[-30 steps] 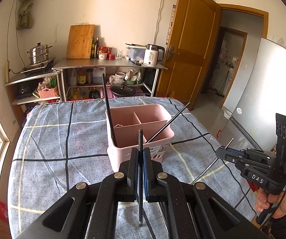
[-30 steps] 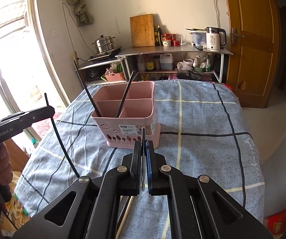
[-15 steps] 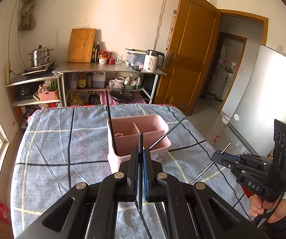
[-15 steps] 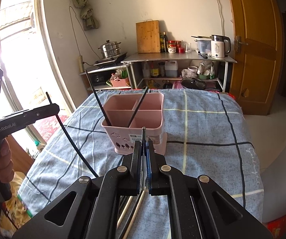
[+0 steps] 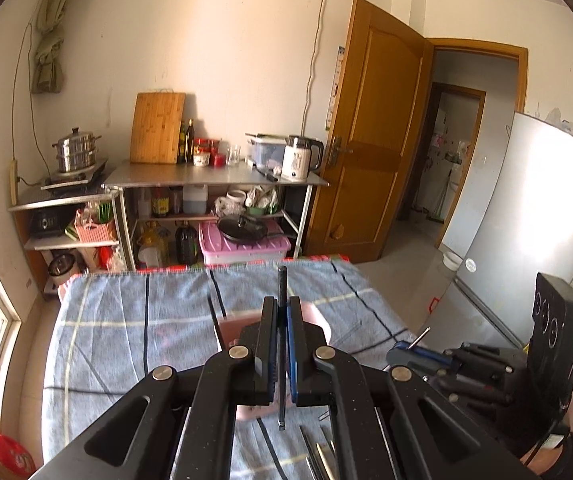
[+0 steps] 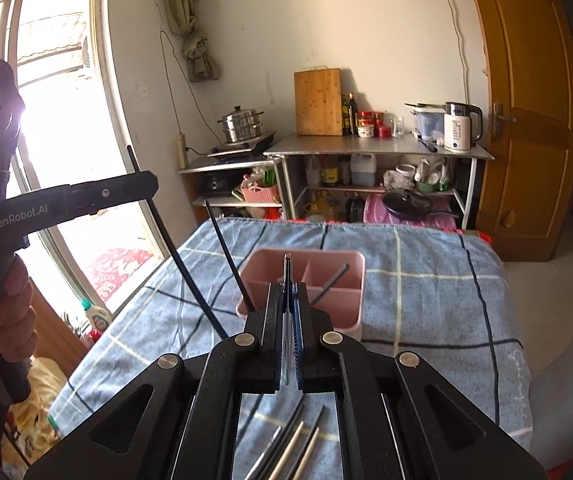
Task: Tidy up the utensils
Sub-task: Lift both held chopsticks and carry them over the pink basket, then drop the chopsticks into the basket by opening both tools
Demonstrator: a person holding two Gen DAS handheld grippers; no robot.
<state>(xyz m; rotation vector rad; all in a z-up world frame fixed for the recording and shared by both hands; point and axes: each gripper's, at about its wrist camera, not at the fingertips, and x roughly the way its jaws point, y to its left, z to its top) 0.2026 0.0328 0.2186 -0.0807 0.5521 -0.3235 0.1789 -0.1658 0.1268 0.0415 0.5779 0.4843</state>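
Note:
My left gripper [image 5: 282,304] is shut on a black chopstick [image 5: 282,280] that stands upright between its pads. Right behind it the pink utensil caddy [image 5: 320,318] is mostly hidden. My right gripper [image 6: 287,290] is shut on a thin silver chopstick [image 6: 287,264], above the near wall of the caddy [image 6: 326,286]. In the caddy lean a black chopstick [image 6: 228,254] on the left and a dark one [image 6: 332,278] on the right. In the right wrist view the left gripper [image 6: 148,188] holds its black chopstick [image 6: 182,268] aslant at the left.
The table has a blue checked cloth [image 6: 426,280]. Several loose chopsticks [image 6: 286,448] lie on it under my grippers. Steel shelves [image 5: 214,178] with pots, bottles and a kettle stand behind the table. A fridge [image 5: 526,232] and a door are to the right, a window to the left.
Both grippers have risen with their chopsticks still clamped. The caddy has dropped lower in both views and is now partly behind the fingers.

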